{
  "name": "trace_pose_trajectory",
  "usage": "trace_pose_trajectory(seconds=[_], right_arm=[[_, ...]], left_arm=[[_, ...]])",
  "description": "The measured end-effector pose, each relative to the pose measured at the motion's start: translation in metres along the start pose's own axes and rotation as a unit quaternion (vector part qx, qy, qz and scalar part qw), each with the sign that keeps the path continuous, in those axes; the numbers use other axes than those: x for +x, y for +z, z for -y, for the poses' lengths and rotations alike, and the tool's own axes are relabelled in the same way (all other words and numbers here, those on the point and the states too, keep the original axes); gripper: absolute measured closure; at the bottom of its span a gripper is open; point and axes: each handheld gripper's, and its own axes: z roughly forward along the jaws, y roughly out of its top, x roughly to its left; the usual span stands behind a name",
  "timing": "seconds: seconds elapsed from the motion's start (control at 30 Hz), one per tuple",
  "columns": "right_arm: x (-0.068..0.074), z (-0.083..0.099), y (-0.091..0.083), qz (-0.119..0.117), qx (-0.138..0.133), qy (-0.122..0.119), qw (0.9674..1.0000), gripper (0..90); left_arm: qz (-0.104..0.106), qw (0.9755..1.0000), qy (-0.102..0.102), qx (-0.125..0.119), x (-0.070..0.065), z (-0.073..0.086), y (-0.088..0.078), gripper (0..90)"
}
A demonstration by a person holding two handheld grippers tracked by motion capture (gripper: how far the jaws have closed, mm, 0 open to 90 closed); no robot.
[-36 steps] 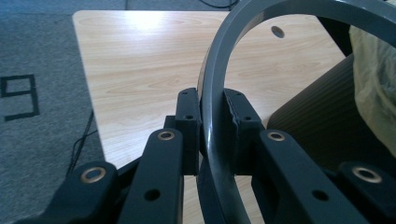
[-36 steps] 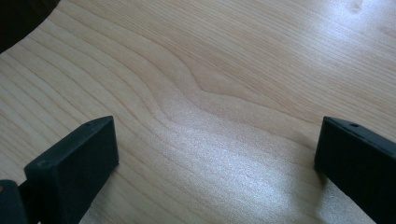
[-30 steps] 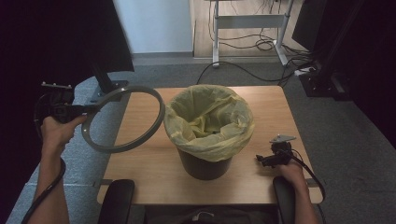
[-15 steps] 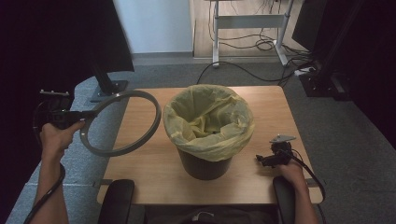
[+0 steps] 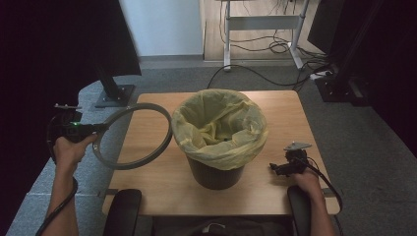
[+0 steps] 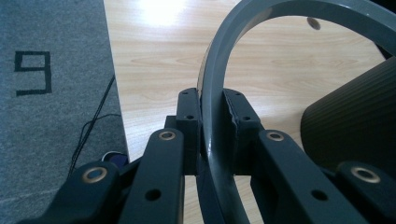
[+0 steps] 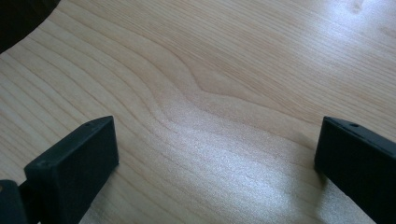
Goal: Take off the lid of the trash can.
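A large grey ring point(image 5: 133, 136) hangs over the table's left part, tilted, its far rim close to the bin. My left gripper point(image 5: 101, 129) is shut on the ring's near edge; in the left gripper view the ring point(image 6: 212, 121) stands pinched between my two black pads, with my left gripper point(image 6: 212, 109) over the table's left edge. A black bin point(image 5: 215, 172) lined with a yellow bag point(image 5: 221, 128) stands at the table's middle. My right gripper point(image 5: 273, 169) rests low at the table's right front, open, and in its own view my right gripper point(image 7: 217, 149) has bare wood between its jaws.
The wooden table point(image 5: 147, 187) has a grey carpeted floor point(image 6: 51, 93) to its left, marked with a black figure. A monitor stand point(image 5: 114, 93) sits beyond the table's far left corner. Cables and a metal frame point(image 5: 260, 22) lie on the floor behind.
My left hand has lowered the ring and swung it nearer to the table's top. The right hand has not moved.
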Motion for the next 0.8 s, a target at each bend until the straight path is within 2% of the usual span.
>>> trace_pose_trajectory(seconds=[0.5,0.8], right_arm=[[0.0,0.0,0.0,0.0,0.0,0.0,1.0,0.0],[0.0,0.0,0.0,0.0,0.0,0.0,1.0,0.0]], left_arm=[[-0.003,0.9999,0.012,-0.001,0.001,0.017,0.033,77.7],[-0.01,0.9999,0.006,0.005,0.004,0.027,0.055,77.7]])
